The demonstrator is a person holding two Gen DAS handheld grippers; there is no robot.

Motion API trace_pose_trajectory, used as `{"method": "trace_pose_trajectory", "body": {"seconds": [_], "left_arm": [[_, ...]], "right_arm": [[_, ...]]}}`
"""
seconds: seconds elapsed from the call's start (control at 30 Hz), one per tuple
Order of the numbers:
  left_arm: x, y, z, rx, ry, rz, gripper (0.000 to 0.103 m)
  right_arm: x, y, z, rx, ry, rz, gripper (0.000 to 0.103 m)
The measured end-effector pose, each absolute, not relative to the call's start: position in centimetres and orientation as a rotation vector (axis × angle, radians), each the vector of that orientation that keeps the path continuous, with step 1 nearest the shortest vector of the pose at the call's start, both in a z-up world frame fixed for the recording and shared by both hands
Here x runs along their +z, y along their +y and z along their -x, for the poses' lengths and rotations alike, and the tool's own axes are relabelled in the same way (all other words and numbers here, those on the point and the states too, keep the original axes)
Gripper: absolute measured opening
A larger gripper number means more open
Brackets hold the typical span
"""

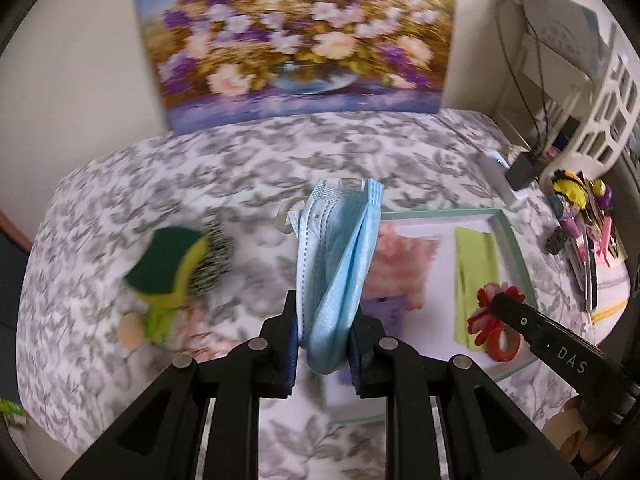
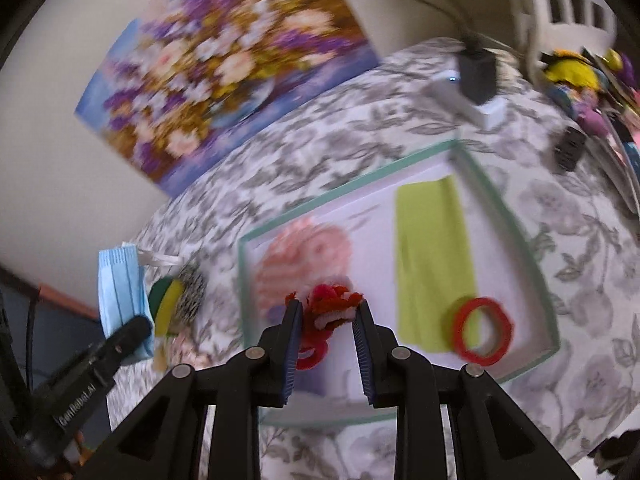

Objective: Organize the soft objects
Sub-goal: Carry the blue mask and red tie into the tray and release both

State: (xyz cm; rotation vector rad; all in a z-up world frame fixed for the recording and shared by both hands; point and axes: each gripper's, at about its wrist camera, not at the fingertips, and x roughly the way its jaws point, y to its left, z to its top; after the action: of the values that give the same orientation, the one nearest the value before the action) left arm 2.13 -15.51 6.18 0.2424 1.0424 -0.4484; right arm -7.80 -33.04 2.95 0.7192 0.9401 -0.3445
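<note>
My left gripper is shut on a light blue face mask and holds it upright above the table, by the tray's left edge; the mask also shows in the right wrist view. My right gripper hovers over the green-rimmed tray with a red fuzzy flower between its slightly parted jaws; whether they grip it is unclear. In the tray lie a pink cloth, a lime green cloth and a red ring.
A green-and-yellow sponge and a black-and-white scrubber lie left of the tray on the floral tablecloth. A flower painting leans at the back. A white charger, a white basket and colourful clutter stand at the right.
</note>
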Motion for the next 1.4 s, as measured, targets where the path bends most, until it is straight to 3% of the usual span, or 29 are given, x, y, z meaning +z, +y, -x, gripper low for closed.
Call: {"method": "trace_pose_trajectory", "body": {"seconds": [0.53,1.1,1.4], "left_arm": [[-0.1,-25.5,-1.4,-0.575,1.077,-0.366,0.022],[-1.4,-27.1,-1.1,-0.632,1.071,-0.349,0.025],[-0.9,-26.7,-1.1,-0.621,1.080,-0.340,0.048]], "right_arm": [[0.0,-39.5,8.3,-0.581,0.963,-0.720,0.028],[-1.3,-40.9,8.7,-0.611,0.983,-0.745,0.028],[-1.6,-41.0,8.8,-0.607,1.012,-0.752,0.030]]}}
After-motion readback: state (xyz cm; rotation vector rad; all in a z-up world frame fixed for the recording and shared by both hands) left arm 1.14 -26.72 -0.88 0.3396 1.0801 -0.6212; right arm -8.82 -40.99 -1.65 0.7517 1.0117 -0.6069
